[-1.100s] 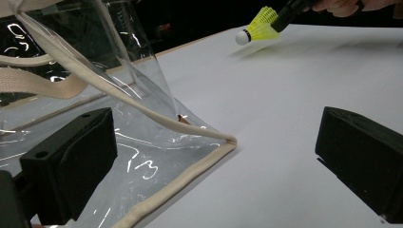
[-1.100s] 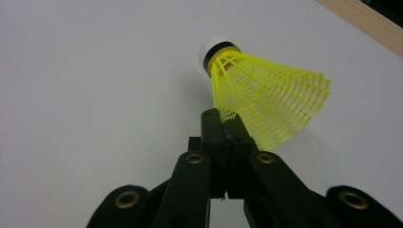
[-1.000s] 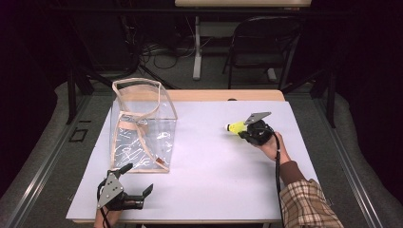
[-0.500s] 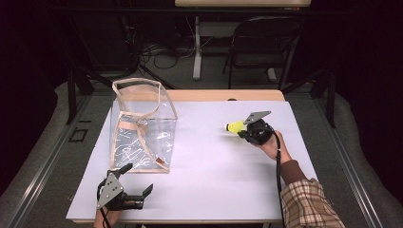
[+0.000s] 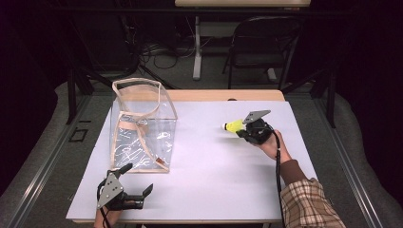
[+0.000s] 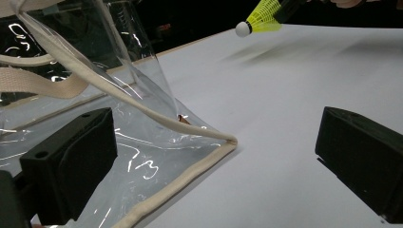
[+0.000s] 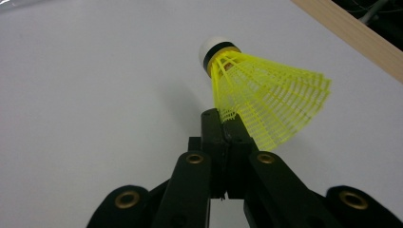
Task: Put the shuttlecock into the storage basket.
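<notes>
Above the table's right side, your right gripper (image 5: 246,129) pinches the shuttlecock (image 5: 232,126) by its skirt edge.
Your left gripper (image 5: 135,189) rests wide open, holding nothing, at the bag (image 5: 142,124). Pickup looks done; carrying it to the bag remains. Your right gripper view shows the pinch; the high view shows the gap between shuttlecock and bag.

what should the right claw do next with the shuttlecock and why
Probably carry it left toward the clear bag's open top. The right claw is shut on the yellow shuttlecock by its skirt edge, above the table, while the clear bag stands upright across the table and the left claw waits open beside it.
</notes>
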Motion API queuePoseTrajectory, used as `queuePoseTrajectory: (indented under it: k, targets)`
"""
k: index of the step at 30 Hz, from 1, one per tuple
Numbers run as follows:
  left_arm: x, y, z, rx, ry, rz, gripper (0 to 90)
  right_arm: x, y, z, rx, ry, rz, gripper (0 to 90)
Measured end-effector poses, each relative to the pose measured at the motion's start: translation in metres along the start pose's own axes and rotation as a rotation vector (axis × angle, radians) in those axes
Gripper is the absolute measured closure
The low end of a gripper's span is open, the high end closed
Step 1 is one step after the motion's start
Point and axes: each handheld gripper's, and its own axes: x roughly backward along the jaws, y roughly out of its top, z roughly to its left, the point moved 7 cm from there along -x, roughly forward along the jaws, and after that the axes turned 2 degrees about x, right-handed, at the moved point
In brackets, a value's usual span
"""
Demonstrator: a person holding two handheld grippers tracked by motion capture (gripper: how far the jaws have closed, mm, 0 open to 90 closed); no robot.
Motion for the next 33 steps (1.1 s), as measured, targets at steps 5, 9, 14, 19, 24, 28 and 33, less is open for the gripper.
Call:
queuePoseTrajectory:
  k: [5, 9, 14, 19, 24, 28, 33]
  targets:
    - [0.000, 0.000, 0.000, -0.003, 0.000, 0.000, 0.1, 0.001, 0.004, 0.003, 0.011, 0.006, -0.008, 89.9]
    - [0.001, 0.000, 0.000, 0.002, 0.001, -0.002, 0.1, 0.002, 0.007, 0.004, 0.014, 0.010, -0.013, 89.9]
    - [0.000, 0.000, 0.000, -0.001, 0.000, 0.001, 0.1, 0.005, 0.013, 0.006, 0.007, 0.013, -0.023, 89.9]
    - [0.001, 0.000, 0.000, 0.001, 0.001, -0.001, 0.1, 0.007, 0.019, 0.009, 0.012, 0.012, -0.028, 90.0]
    - [0.001, 0.000, 0.000, 0.001, 0.001, -0.001, 0.1, 0.008, 0.025, 0.013, 0.016, 0.017, -0.033, 90.0]
    - [0.001, 0.000, 0.000, -0.001, 0.000, 0.000, 0.1, 0.008, 0.032, 0.015, 0.014, 0.028, -0.044, 90.0]
    - [0.001, 0.000, 0.000, 0.003, 0.001, -0.002, 0.1, 0.009, 0.040, 0.018, 0.013, 0.035, -0.057, 90.0]
